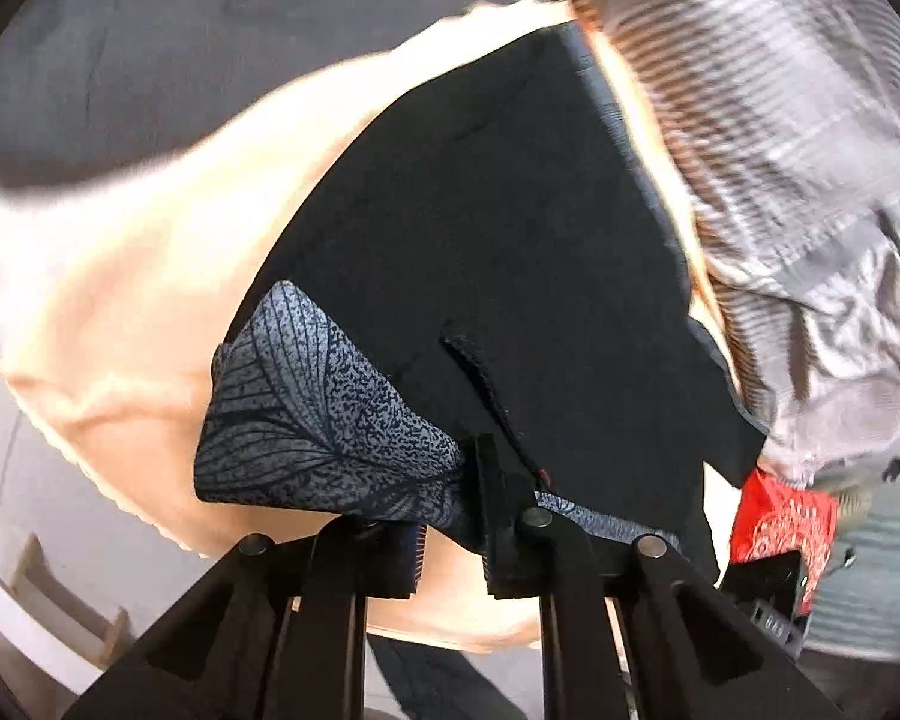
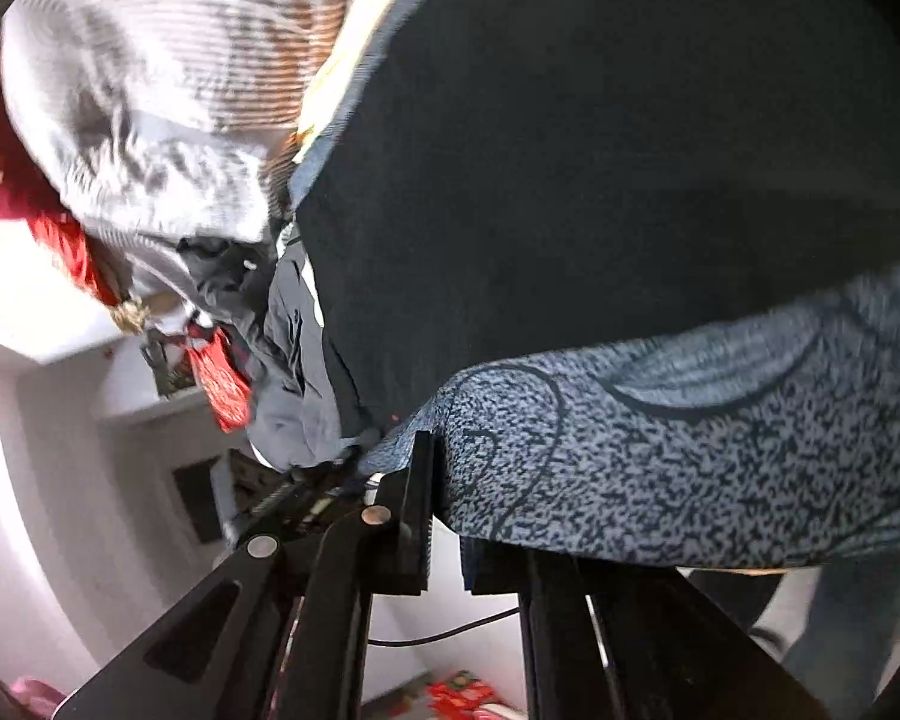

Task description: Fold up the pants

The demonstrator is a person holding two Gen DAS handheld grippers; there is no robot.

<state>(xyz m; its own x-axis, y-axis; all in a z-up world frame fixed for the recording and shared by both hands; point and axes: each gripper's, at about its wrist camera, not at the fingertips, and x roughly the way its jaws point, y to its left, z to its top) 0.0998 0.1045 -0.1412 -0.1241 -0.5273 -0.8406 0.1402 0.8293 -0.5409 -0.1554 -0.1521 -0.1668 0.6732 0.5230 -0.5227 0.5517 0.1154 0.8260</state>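
Observation:
The pants (image 1: pixel 510 240) are black with a grey-blue leaf-patterned part (image 1: pixel 306 420). In the left wrist view they spread over a peach cloth. My left gripper (image 1: pixel 450 516) is shut on the pants where the patterned fabric bunches at its tips. In the right wrist view the black pants (image 2: pixel 570 180) fill the upper right. Their speckled grey-blue part (image 2: pixel 690 450) drapes over my right gripper (image 2: pixel 444 516), which is shut on that edge and lifts it. The right finger is mostly hidden under the cloth.
A peach cloth (image 1: pixel 120 300) lies under the pants on a dark grey surface (image 1: pixel 150 30). A heap of striped grey garments (image 1: pixel 780 120) (image 2: pixel 150 90) sits beside them, with a red patterned item (image 1: pixel 780 522) (image 2: pixel 222 384) at its edge. White floor (image 2: pixel 90 480) shows below.

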